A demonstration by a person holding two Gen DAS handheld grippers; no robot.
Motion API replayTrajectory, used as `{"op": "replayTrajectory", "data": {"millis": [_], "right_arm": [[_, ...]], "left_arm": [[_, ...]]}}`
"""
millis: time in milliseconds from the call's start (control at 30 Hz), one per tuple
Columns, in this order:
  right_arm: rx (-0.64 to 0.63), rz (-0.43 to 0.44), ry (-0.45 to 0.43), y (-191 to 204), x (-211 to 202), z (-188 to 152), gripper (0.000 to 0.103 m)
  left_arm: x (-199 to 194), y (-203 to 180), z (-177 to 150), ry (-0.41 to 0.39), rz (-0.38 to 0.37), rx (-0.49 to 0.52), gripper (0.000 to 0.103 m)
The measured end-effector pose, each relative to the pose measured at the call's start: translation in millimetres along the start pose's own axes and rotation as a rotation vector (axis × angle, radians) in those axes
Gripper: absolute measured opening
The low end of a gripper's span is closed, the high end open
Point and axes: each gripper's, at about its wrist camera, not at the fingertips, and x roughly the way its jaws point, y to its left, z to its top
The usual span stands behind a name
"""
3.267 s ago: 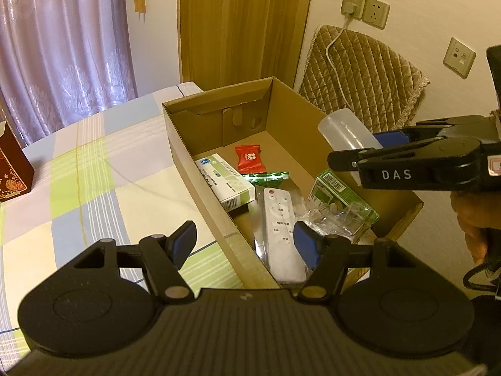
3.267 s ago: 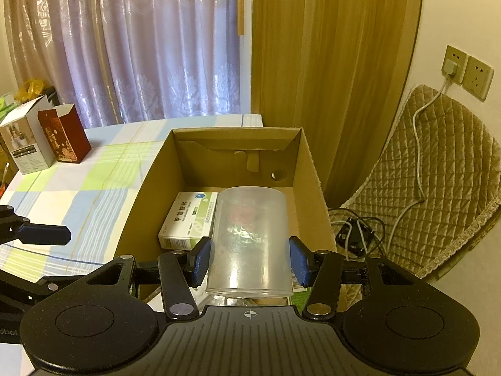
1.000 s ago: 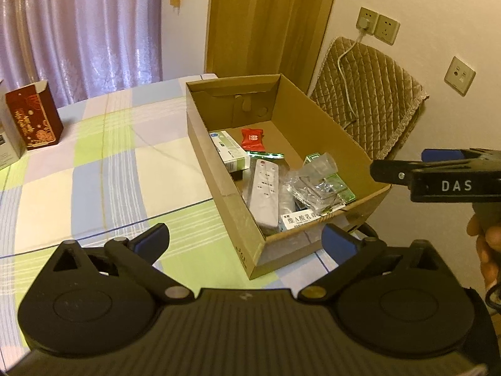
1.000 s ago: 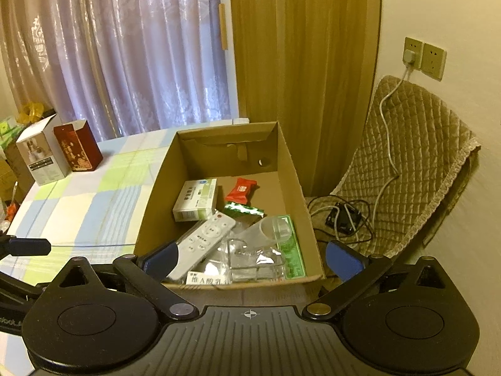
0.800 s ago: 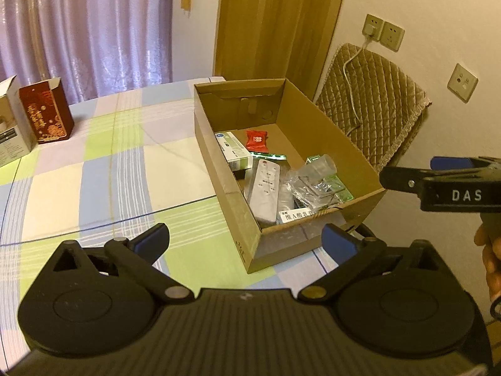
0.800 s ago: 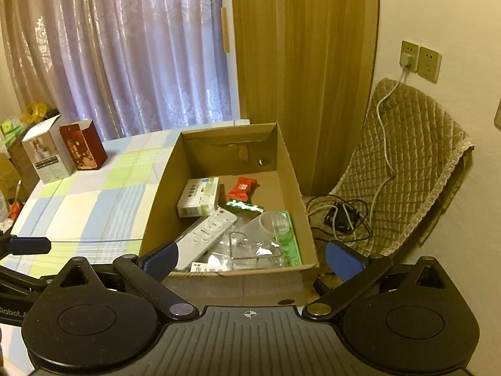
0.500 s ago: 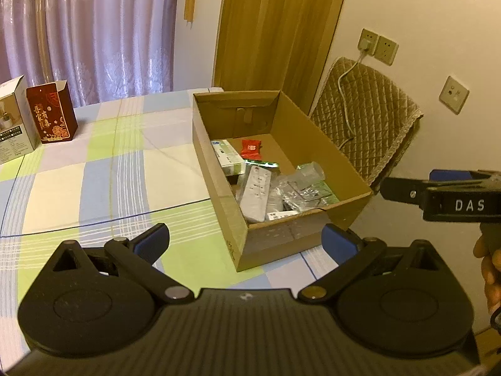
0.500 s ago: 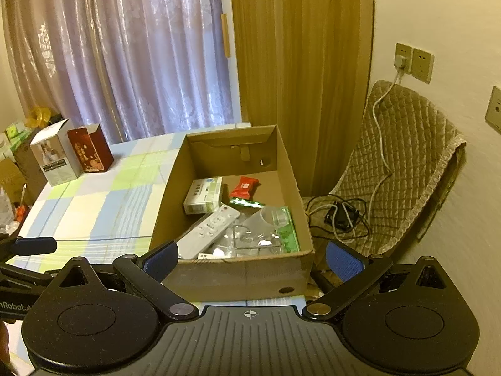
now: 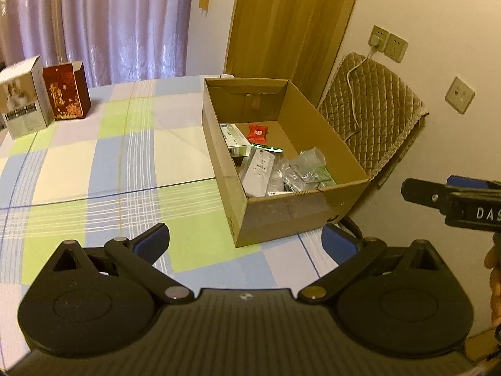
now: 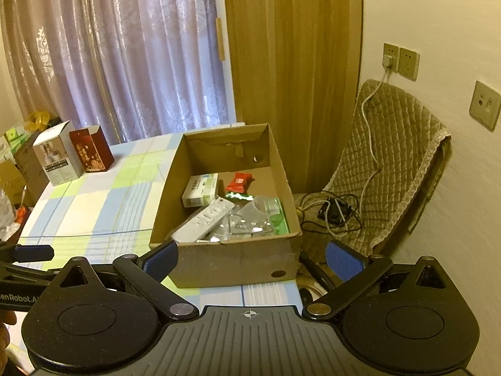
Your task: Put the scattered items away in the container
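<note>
A: Both claws spread wide and empty, left gripper (image 9: pixel 245 239) and right gripper (image 10: pixel 252 258), this side of the open brown cardboard box (image 10: pixel 235 263).

B: Inside, the long white remote control (image 10: pixel 205 219) lies slanted, pointing far-right, beside the clear plastic cup (image 10: pixel 253 208).

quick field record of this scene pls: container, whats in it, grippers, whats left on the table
container: cardboard box at the table's far right edge
contents: white remote, medicine box, red packet, green wrapper, clear cup, clear plastic packaging
left gripper: jaws wide, empty
right gripper: jaws wide, empty
also on table: white carton, dark red carton, both upright
</note>
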Motion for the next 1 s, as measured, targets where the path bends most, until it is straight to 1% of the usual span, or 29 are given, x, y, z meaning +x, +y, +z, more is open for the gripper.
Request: {"op": "replayTrajectory", "data": {"millis": [400, 700, 1000], "right_arm": [[0.040, -0.006, 0.021, -2.7, -9.3, -13.7, 0.103], [0.029, -0.008, 0.036, -1.7, -8.0, -15.3, 0.103], [0.026, -0.005, 0.053, -2.4, -3.0, -20.4, 0.103]], "left_arm": [[-3.2, -4.8, -8.4, 0.014, 0.020, -0.012, 0.102], [1.2, -5.9, -11.2, 0.039, 0.024, -0.028, 0.102], [4.0, -8.1, -12.4, 0.044, 0.047, -0.025, 0.102]]}}
